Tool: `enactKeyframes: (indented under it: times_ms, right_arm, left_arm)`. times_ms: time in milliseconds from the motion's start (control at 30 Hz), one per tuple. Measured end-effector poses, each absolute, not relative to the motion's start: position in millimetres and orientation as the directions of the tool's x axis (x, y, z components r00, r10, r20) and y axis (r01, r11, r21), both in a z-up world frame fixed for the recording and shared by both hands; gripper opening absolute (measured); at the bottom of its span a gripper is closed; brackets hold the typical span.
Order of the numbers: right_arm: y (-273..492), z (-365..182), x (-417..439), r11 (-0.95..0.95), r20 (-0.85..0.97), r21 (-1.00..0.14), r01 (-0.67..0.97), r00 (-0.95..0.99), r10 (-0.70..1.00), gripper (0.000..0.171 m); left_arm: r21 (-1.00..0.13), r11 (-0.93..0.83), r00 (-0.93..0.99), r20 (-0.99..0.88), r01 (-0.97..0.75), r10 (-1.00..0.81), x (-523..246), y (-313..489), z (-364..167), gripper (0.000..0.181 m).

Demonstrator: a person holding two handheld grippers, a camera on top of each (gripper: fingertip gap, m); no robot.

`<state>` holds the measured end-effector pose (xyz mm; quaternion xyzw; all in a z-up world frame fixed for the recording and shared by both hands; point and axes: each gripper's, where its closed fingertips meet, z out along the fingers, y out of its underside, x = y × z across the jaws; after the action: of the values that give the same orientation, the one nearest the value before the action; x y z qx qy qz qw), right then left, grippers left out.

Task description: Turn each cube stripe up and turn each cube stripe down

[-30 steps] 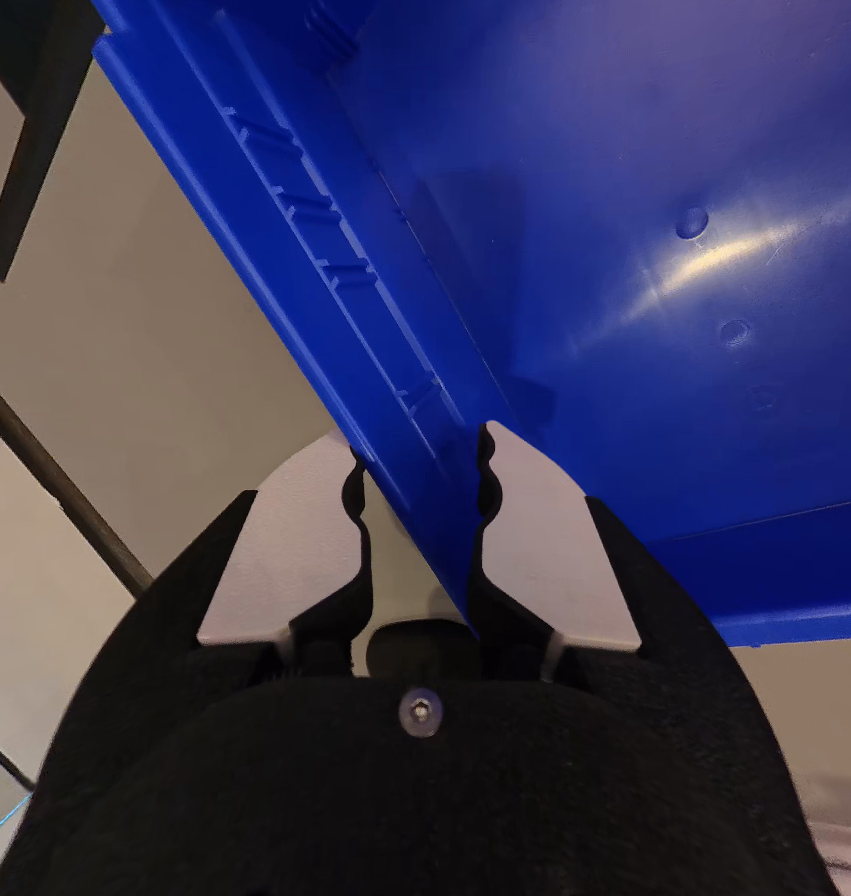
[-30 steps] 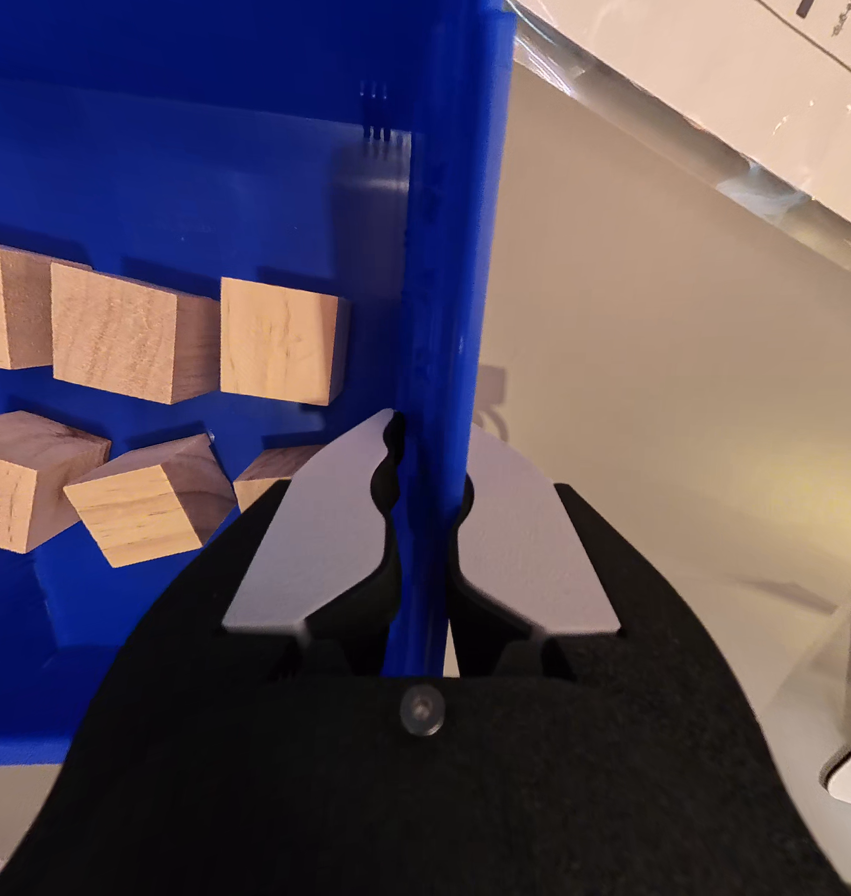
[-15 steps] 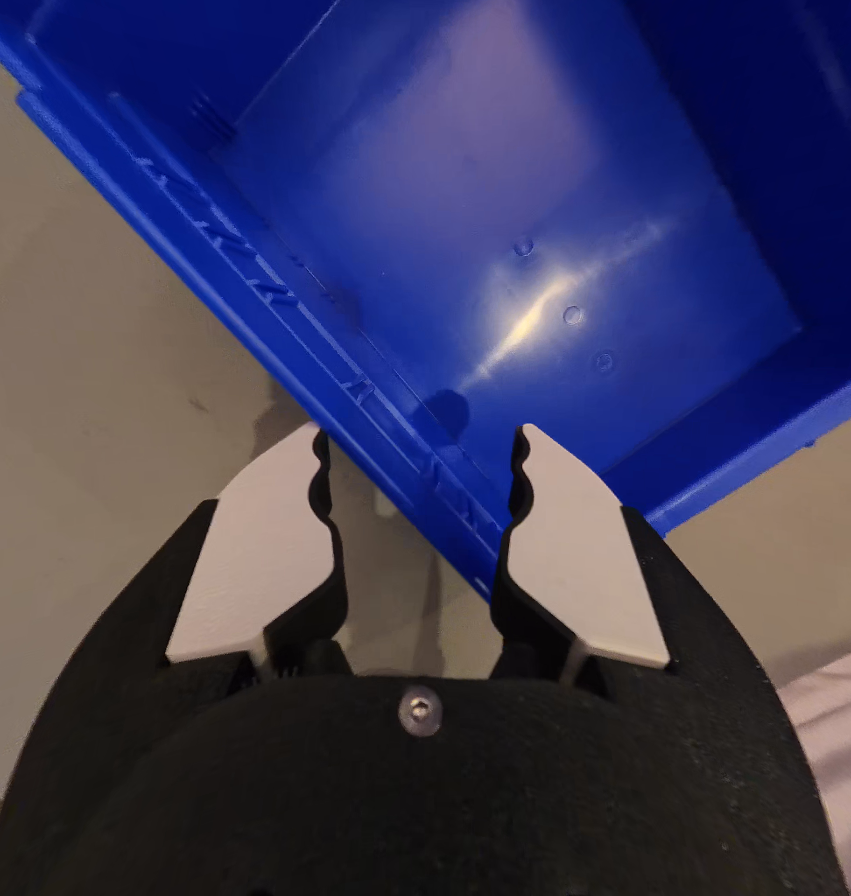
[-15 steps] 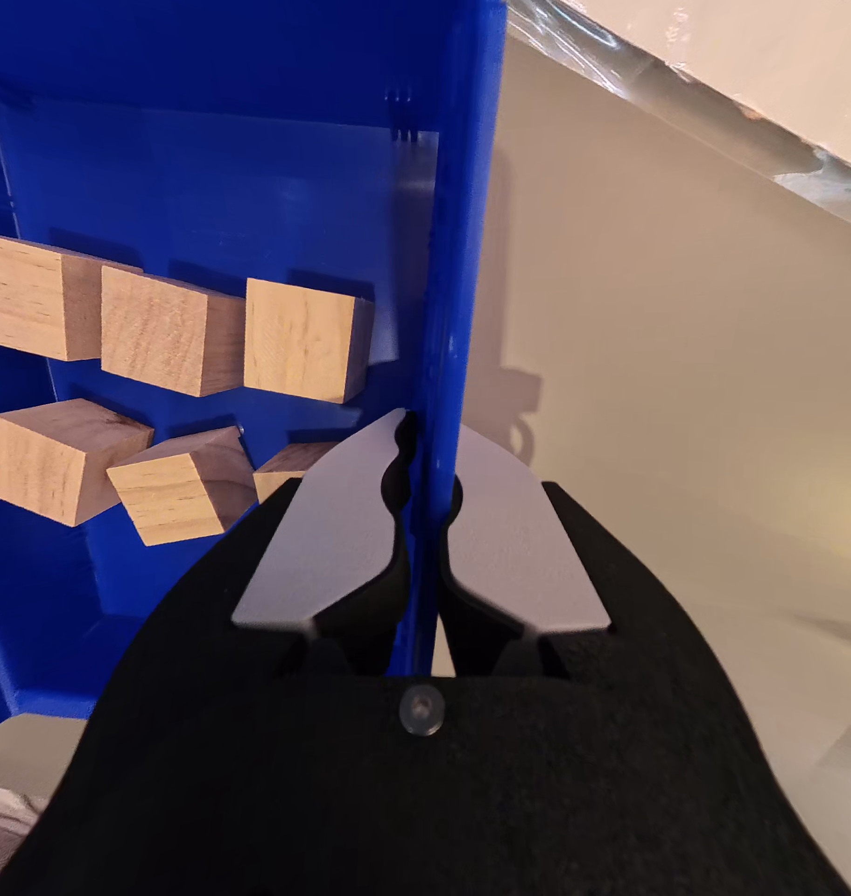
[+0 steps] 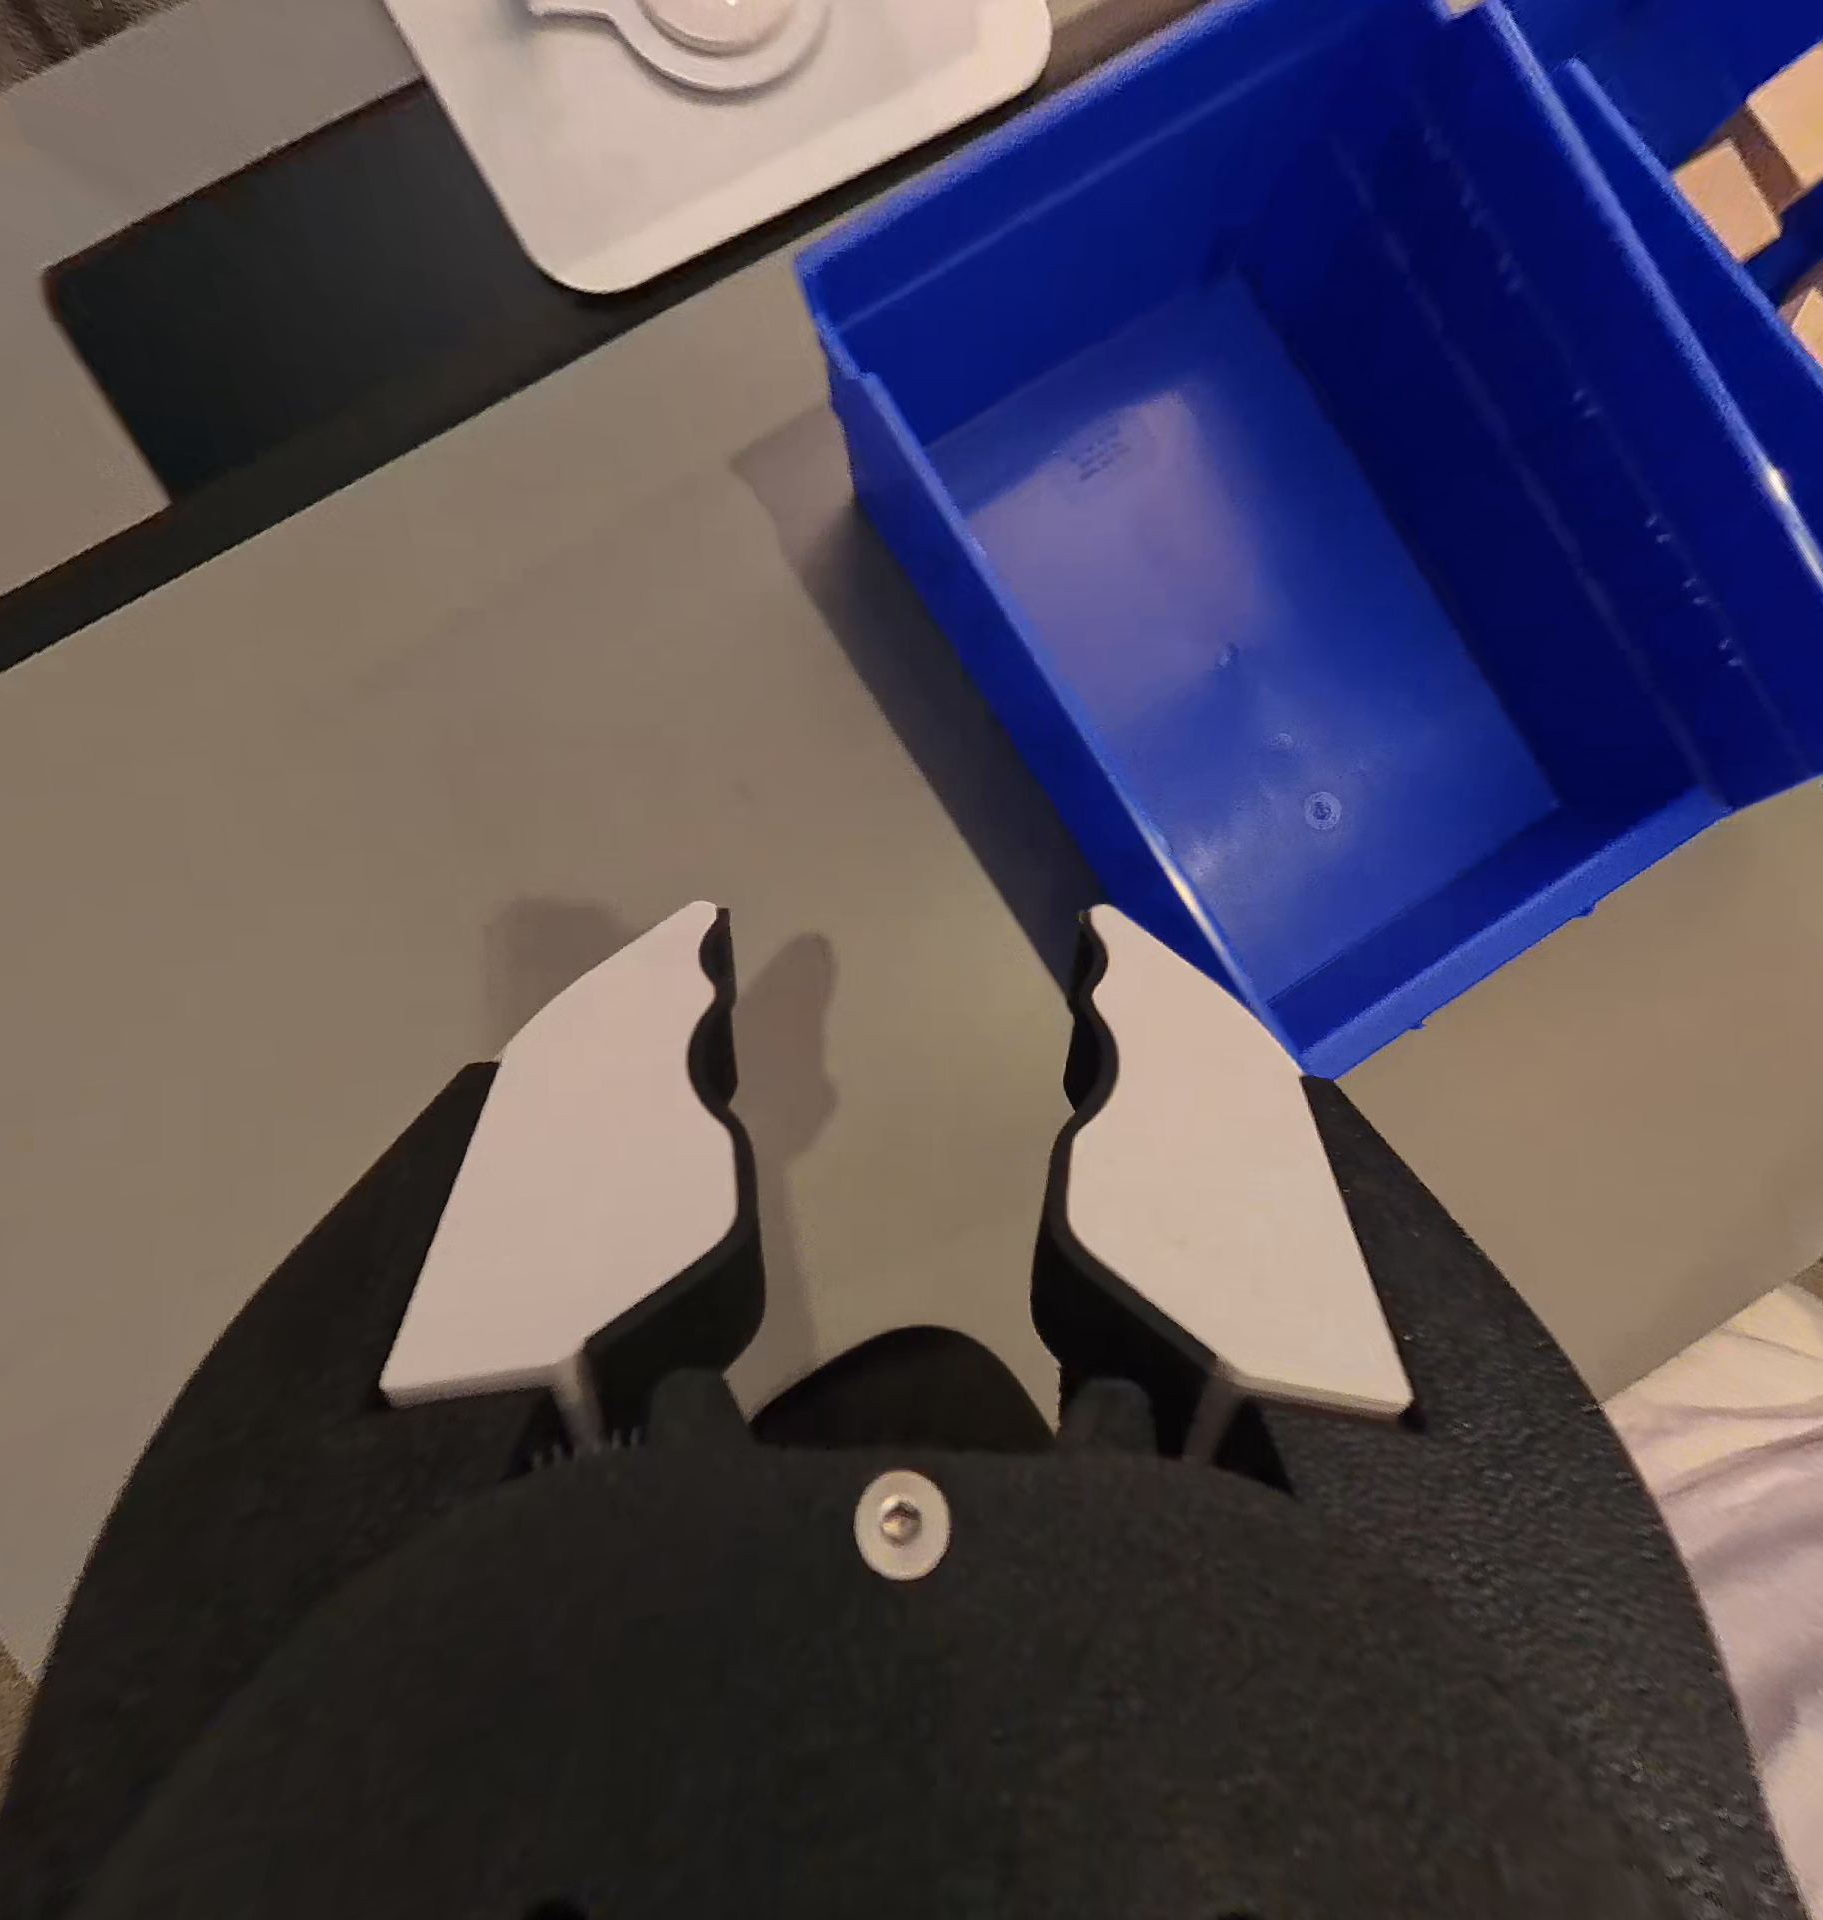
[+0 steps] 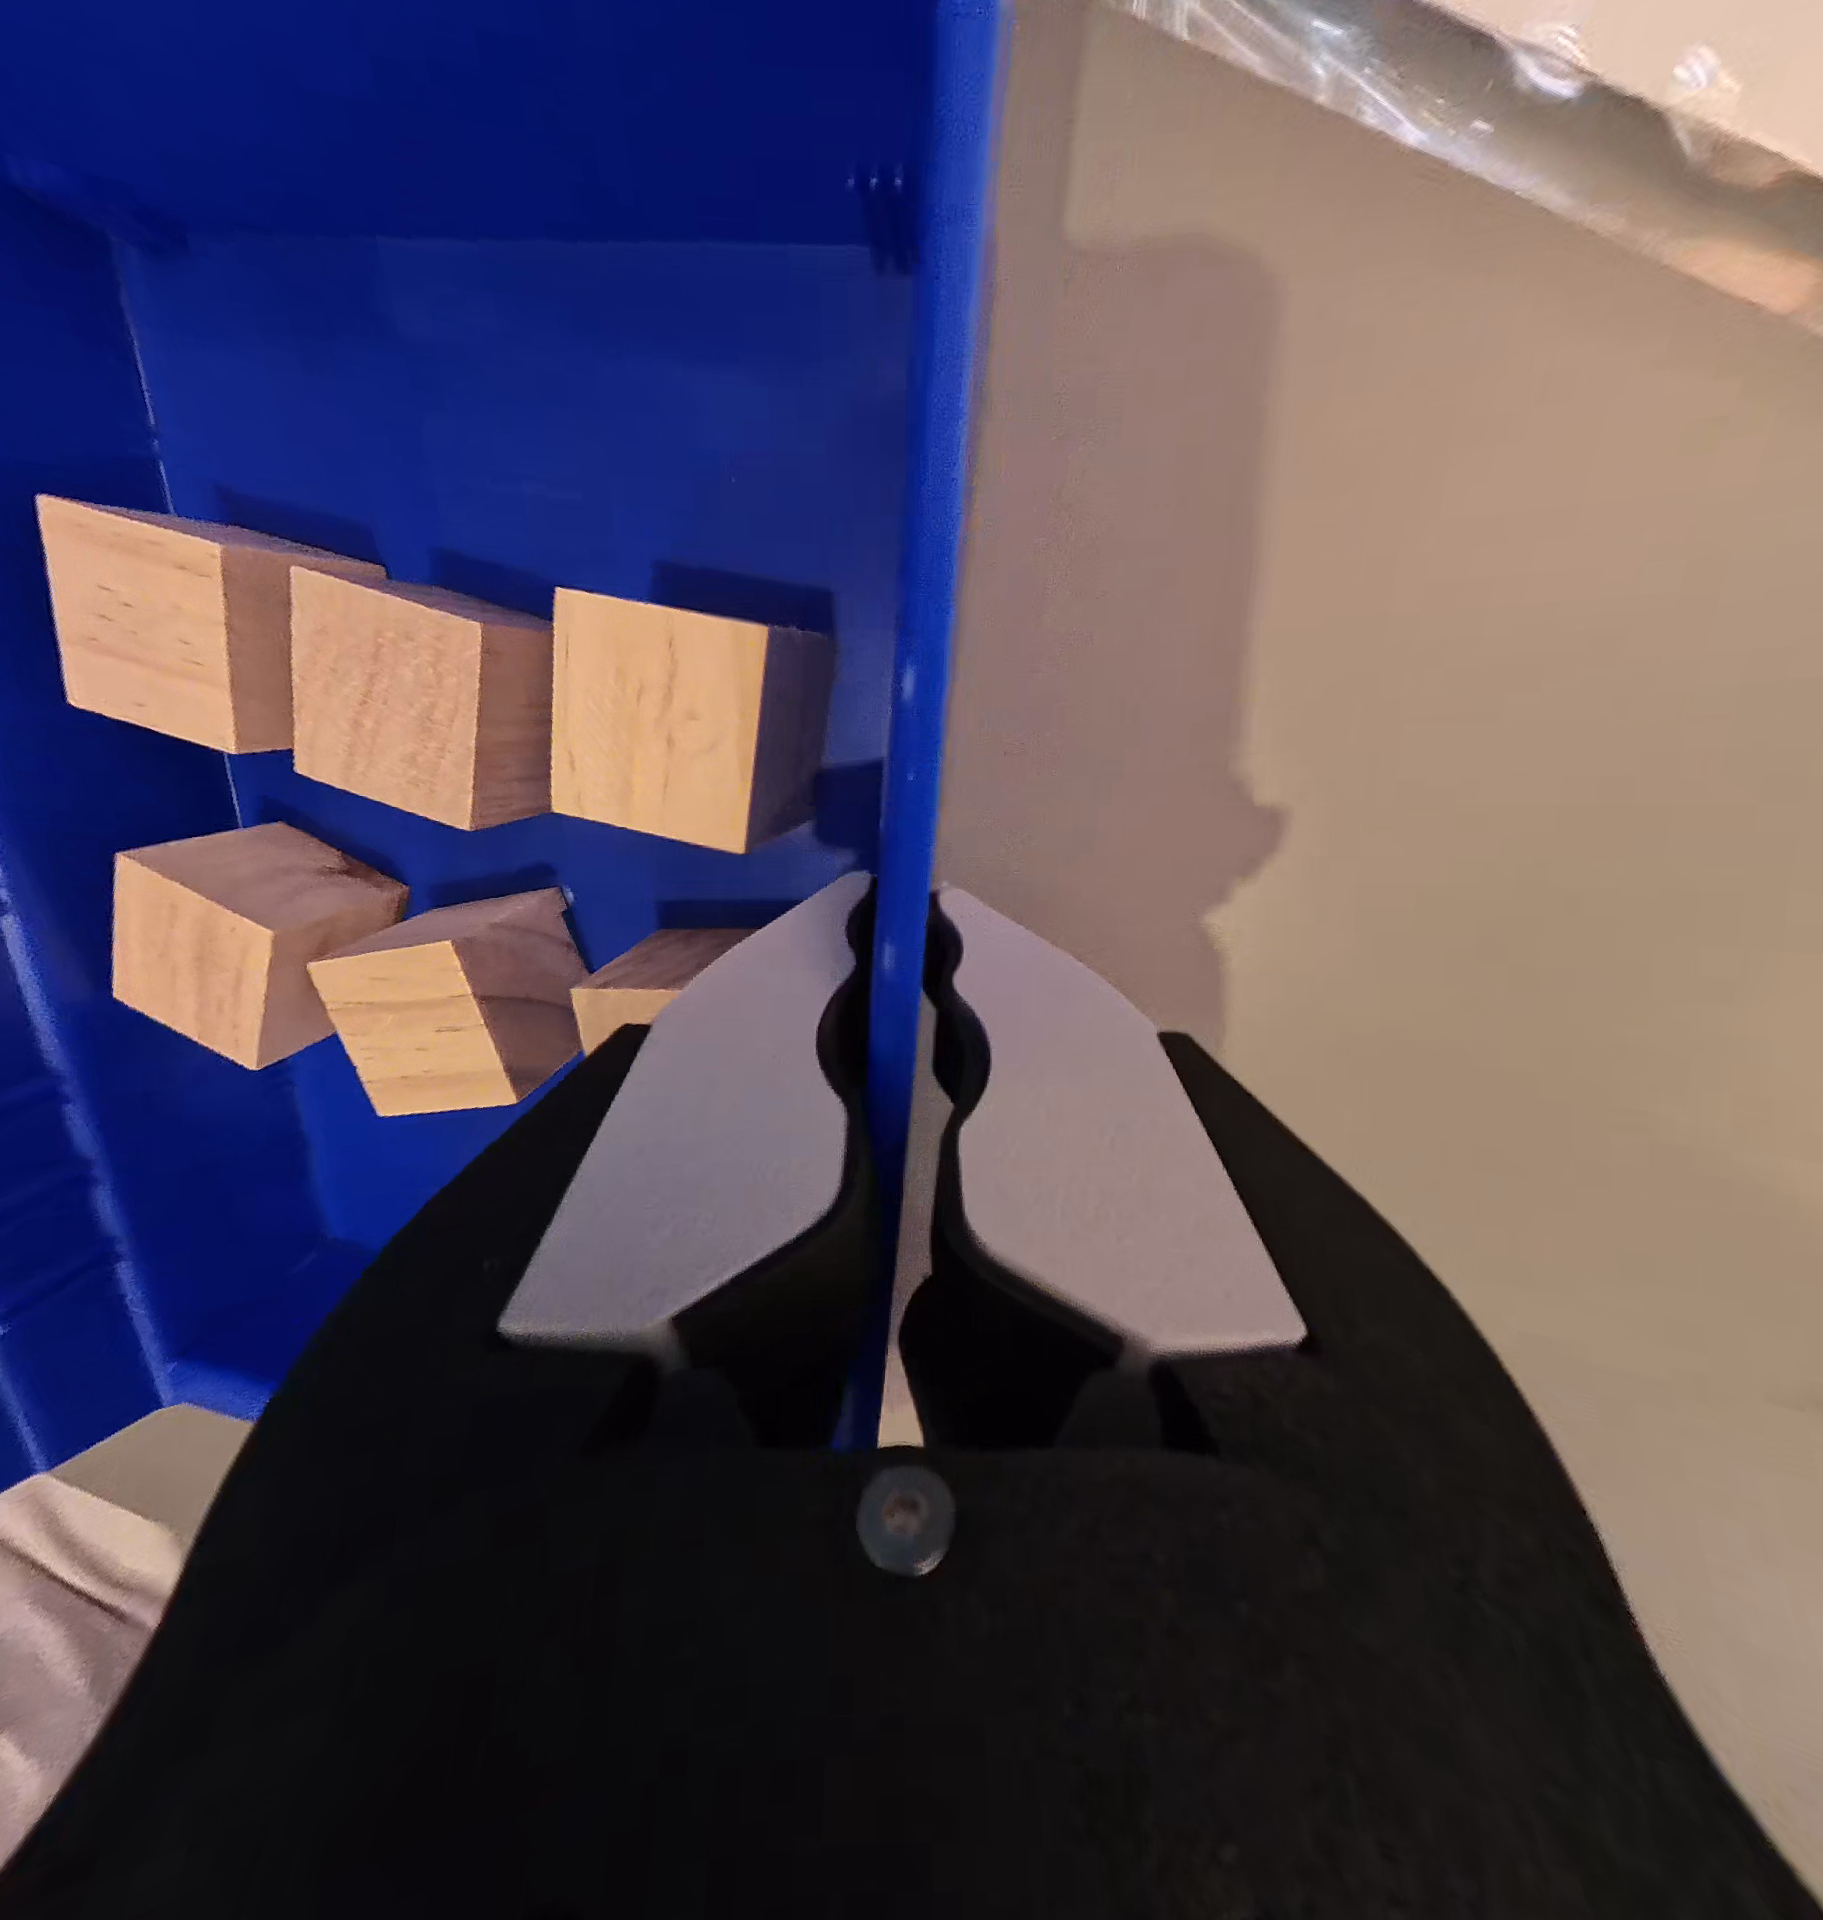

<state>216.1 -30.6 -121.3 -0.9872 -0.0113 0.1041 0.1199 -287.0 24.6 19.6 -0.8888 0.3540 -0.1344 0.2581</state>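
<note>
Cubes: six wooden cubes (image 6: 424, 696) are lying in two loose rows on the floor of a blue bin (image 6: 533, 343); no stripe is showing on any face turned to the camera.
Right claw: the right claw (image 6: 899, 896) is pinching the bin's right wall (image 6: 938, 436) between its jaws, one finger inside, one outside.
Cubes to claw: the nearest cube (image 6: 632, 987) is sitting just left of the inner finger, partly hidden behind it.
Left claw: the left claw (image 5: 902, 920) is hanging with its jaws spread wide over the bare grey counter (image 5: 367, 831), gripping nothing.
Empty bin: a second blue bin (image 5: 1042, 665) is standing just right of the left claw, touching the bin with the cubes (image 5: 1738, 208).
Surroundings: a pale plate (image 5: 720, 135) is lying at the far edge of the counter; crinkled clear plastic (image 6: 1613, 125) is crossing the right wrist view's top corner.
Cut off: in the left wrist view only a few cubes are showing, blurred at the frame edge.
</note>
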Motion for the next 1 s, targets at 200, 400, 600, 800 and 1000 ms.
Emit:
enactKeyframes:
  times_ms: [200,400,600,800,1000]
  right_arm:
    - [-45.9,-115.4,251.7,-0.968,-0.197,-0.225,-0.107,0.978,-0.062,0.006]
    - [-68.0,-94.3,279.4,-0.964,-0.142,-0.206,-0.168,0.980,-0.140,0.005]
    - [-84.2,-63.5,279.5,-0.974,-0.152,-0.157,-0.162,0.979,-0.138,0.006]
    - [-68.1,6.6,257.4,-0.970,-0.123,-0.205,-0.133,0.986,-0.110,0.006]
    - [-17.4,82.6,169.4,-0.969,-0.122,-0.248,-0.020,0.993,0.011,0.006]
  left_arm:
    - [-0.635,-0.649,0.785,0.105,-0.419,-0.610,-340.9,31.4,48.5,0.058]
    - [-0.681,-0.643,0.797,0.144,-0.350,-0.586,-369.8,32.9,64.2,0.055]
    - [-0.687,-0.668,0.826,0.175,-0.287,-0.535,-396.6,34.8,67.3,0.055]
    - [-0.698,-0.679,0.839,0.215,-0.226,-0.500,-419.1,34.5,71.5,0.055]
    - [-0.717,-0.685,0.857,0.270,-0.125,-0.439,-448.4,36.7,76.7,0.055]
